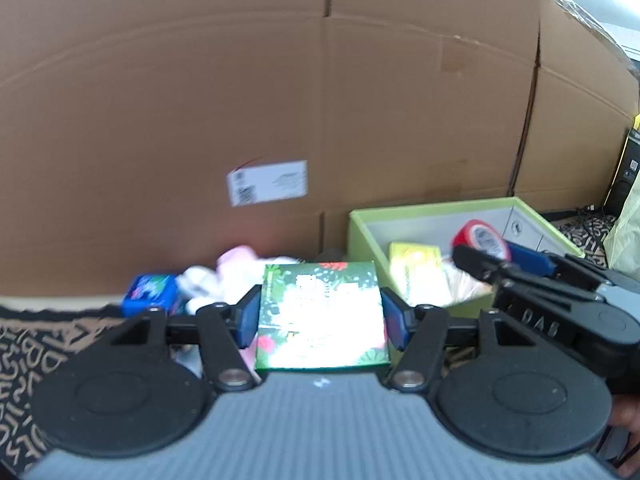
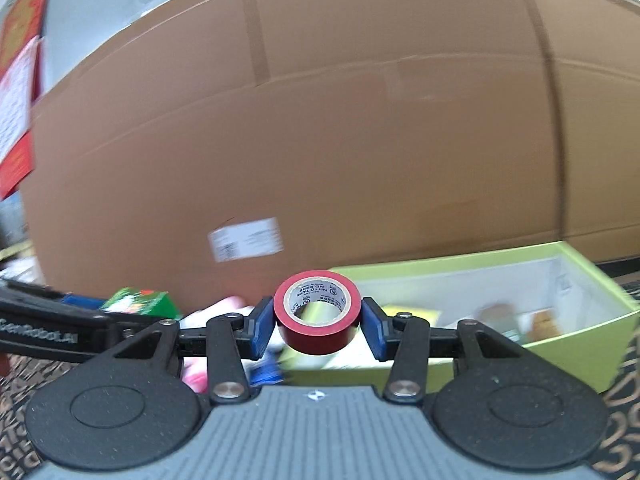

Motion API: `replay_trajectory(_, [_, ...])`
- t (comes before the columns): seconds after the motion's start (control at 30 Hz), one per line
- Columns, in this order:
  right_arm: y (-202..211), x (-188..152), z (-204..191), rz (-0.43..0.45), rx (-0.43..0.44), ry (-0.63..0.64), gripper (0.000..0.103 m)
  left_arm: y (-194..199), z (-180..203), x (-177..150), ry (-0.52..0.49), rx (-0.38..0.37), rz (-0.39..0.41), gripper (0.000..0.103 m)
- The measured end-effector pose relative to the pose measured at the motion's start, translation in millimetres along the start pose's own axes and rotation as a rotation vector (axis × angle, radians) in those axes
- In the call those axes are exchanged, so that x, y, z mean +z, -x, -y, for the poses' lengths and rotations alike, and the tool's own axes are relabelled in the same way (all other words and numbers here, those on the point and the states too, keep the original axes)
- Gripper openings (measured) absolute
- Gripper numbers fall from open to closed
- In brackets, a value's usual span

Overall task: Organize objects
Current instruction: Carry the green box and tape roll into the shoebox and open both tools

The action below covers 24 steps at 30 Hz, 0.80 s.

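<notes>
Green box [image 1: 322,316] and red tape [image 2: 318,312] gripped

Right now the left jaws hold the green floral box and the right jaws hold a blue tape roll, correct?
Not quite: the tape roll in the right gripper is red, as the right wrist view shows. The left gripper does hold the green floral box.
</notes>
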State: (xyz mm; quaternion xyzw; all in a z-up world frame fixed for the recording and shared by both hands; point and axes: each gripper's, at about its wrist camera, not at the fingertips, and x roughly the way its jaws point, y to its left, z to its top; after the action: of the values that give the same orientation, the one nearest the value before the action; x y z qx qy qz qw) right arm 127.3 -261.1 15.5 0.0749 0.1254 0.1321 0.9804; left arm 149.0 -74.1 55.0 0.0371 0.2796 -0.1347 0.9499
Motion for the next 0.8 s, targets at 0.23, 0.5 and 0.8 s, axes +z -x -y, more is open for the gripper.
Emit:
replay_trajectory(0.23, [-14.3,17.5,57.6,0.040,-0.182,0.007,0.051,-33.9,46.4,26.3,-0.039,-0.013,0.015,0.060])
replay_trajectory(0.5, [-34.4,8.6,103.7,0.000,-0.343,-0.002,0.051,-91.2,90.1,34.4,-0.051,-0.022,-0.020,0.061])
replay_trajectory(0.8, [-42.2,2.7,122.1,-0.017,-0.370,-0.024,0.051,-126.1,110.8,27.7,-0.066,-0.024,-0.008,0.080])
